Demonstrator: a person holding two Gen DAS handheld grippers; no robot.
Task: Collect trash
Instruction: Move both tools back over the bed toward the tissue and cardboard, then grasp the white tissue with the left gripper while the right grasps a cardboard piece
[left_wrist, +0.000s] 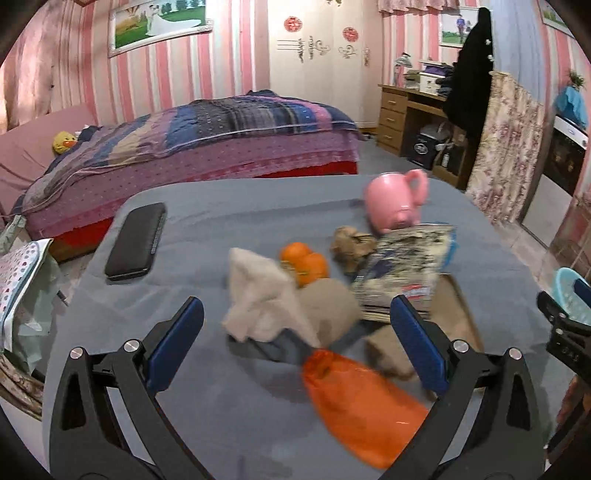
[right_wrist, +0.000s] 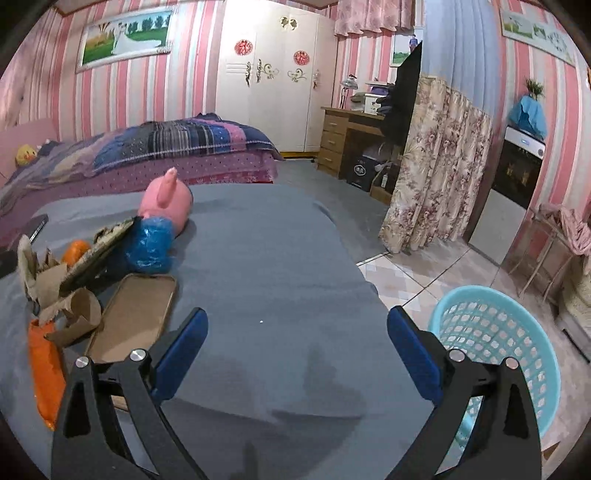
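Note:
My left gripper is open over the grey-covered table. Between and just beyond its fingers lie a crumpled white tissue, brown cardboard pieces and an orange plastic bag. A crumpled brown paper wad and a printed wrapper lie further back. My right gripper is open and empty over bare table cloth. In the right wrist view the torn cardboard, the orange bag and a blue plastic bag lie at left. A light blue trash basket stands on the floor at right.
Two oranges, a pink pig toy, a black case and a brown tray share the table. A bed stands behind. A desk and floral curtain are to the right.

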